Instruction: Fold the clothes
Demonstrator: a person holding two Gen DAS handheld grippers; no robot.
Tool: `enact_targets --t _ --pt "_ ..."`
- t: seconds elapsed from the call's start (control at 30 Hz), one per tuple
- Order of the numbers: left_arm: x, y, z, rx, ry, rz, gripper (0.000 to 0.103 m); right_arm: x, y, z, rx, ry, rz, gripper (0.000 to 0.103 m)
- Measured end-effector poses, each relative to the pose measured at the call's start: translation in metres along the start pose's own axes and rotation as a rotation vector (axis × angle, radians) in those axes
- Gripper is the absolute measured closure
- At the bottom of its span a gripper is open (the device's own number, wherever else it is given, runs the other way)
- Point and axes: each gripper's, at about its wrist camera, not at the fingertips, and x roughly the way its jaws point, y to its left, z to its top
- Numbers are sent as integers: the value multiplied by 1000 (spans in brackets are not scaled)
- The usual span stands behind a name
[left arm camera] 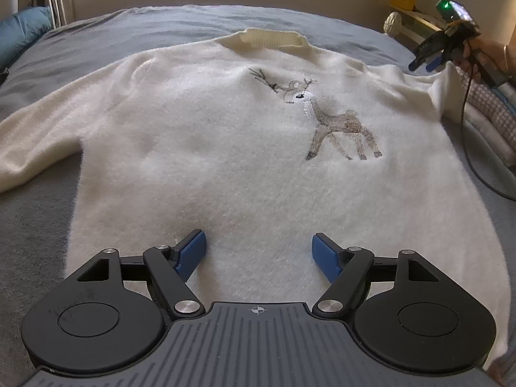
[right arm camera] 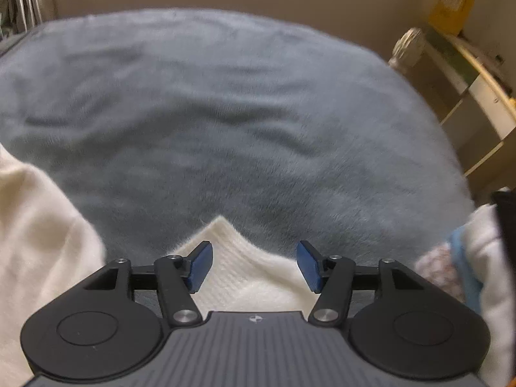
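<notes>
Two grippers in view. My left gripper (left arm camera: 259,253) hovers over the lower middle of the sweater (left arm camera: 225,161), jaws spread wide, nothing between the blue pads (left arm camera: 193,248); I cannot tell whether the tips touch the knit. Cream sweater lies face up and flat on the grey-blue bed blanket (left arm camera: 96,35), ribbed collar (left arm camera: 262,39) at the far end, embroidered deer (left arm camera: 325,119) on the chest, one sleeve (left arm camera: 38,135) stretched out to picture-left. My right gripper (left arm camera: 425,63) shows at the far right edge in the left wrist view, held in a hand (left arm camera: 487,56) above the sweater's other shoulder. From its own camera the jaws are parted, a ribbed cream corner (right arm camera: 238,258) below and between them, pads not pressing it. View blurred. More fabric is piled at the right edge (right arm camera: 451,267).
</notes>
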Motion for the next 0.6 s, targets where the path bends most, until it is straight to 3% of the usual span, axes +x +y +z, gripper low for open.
enact_targets --t 0.17,0.27,0.6 --pt "1 -2 0 12 4 -4 27 17 0 -3 -90 18 -63 42" --pt "1 -2 0 14 8 -5 25 20 -12 0 -41 0 -105 42" --pt "5 -8 1 35 18 7 20 37 -30 -5 105 61 1 38"
